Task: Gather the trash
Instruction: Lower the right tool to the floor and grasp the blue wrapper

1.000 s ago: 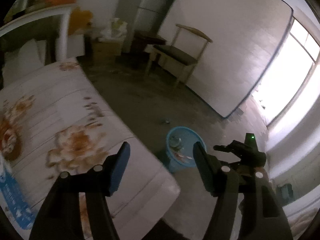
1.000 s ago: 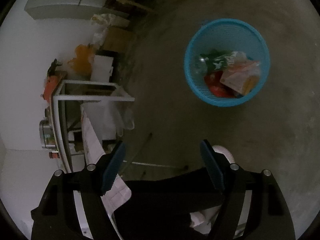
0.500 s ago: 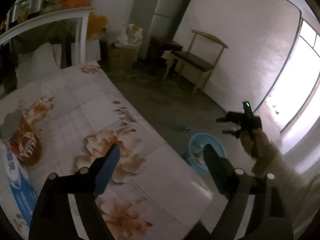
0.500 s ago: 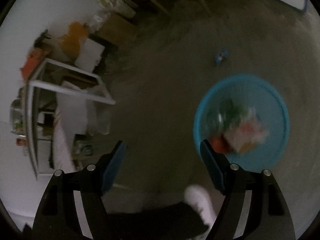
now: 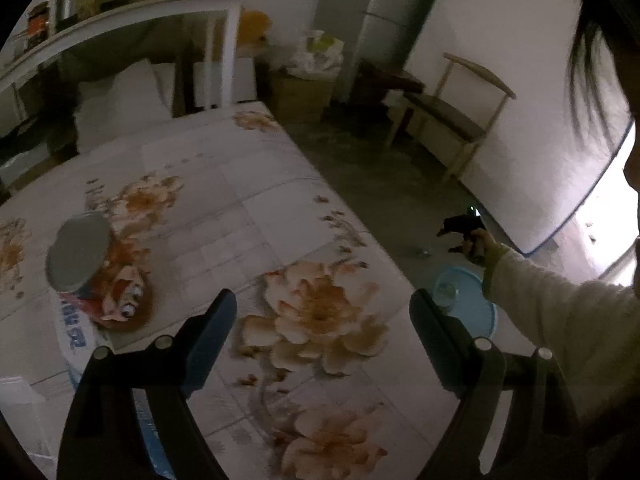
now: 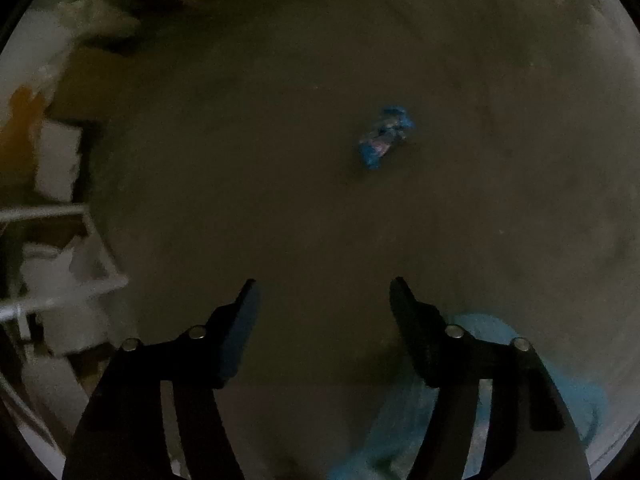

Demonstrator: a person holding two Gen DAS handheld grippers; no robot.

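Right gripper (image 6: 322, 300) (jaws just narrowing, empty) points down at blue wrapper (image 6: 384, 136).

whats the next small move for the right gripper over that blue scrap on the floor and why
Probably carry the right gripper forward and down until the crumpled blue wrapper sits between its fingers. The wrapper lies loose on the bare floor ahead of the fingertips, nothing is between the jaws, which have just been closing a little yet still stand apart, and the blue basket is right beside it for the drop.
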